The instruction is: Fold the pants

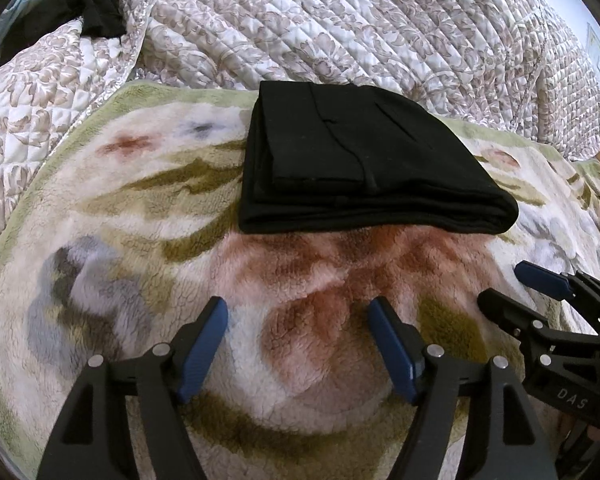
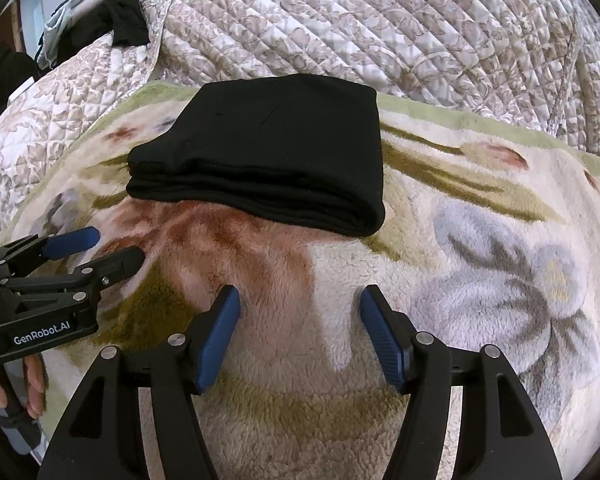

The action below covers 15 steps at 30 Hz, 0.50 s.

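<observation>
Pants (image 1: pixel 364 160) lie folded on the blanket (image 1: pixel 140 240). Left hand-held gripper (image 1: pixel 298 312) and right hand-held gripper (image 2: pixel 300 300) both released, empty; withdraw without snagging the stack.

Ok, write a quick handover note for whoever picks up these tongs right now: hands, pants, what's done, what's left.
Left tongs: open, empty, hovering over the fleece blanket, short of the pants.
Right tongs: open, empty, beside the left ones.
Black pants: folded into a compact stack of layers, lying on the blanket near its far edge; neither pair of tongs touches them.
Done: the fold looks complete.
Left: probably nothing beyond squaring the stack, or moving it. Another dark garment lies on the quilt behind; whether it is part of the job is unclear.
</observation>
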Available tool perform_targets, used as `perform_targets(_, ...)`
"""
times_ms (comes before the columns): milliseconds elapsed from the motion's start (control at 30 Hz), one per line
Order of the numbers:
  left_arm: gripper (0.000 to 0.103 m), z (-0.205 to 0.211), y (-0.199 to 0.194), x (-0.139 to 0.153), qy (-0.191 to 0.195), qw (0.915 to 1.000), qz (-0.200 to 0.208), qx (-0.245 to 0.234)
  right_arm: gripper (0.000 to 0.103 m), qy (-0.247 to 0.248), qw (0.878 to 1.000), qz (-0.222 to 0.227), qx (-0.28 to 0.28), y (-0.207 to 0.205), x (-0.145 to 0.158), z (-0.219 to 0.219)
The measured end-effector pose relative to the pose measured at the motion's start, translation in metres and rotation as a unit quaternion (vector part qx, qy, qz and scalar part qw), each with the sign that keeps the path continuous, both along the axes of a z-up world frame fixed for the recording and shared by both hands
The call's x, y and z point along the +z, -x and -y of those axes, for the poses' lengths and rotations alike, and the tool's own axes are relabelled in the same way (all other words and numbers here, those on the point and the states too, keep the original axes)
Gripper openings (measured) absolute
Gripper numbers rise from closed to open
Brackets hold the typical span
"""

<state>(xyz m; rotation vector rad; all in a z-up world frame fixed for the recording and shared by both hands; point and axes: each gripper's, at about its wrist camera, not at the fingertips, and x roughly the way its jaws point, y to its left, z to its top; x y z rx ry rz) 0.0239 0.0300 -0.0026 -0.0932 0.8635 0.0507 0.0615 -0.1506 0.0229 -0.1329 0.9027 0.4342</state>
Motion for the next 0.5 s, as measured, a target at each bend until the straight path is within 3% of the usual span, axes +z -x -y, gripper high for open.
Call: perform_targets(500, 0.077, 0.0002, 0.0004, -0.0002, -0.003, 1.0, 0.002, 0.002, 0.064, -0.006, 1.0, 0.001, -0.002, 0.0014, -0.0007, 0.0008)
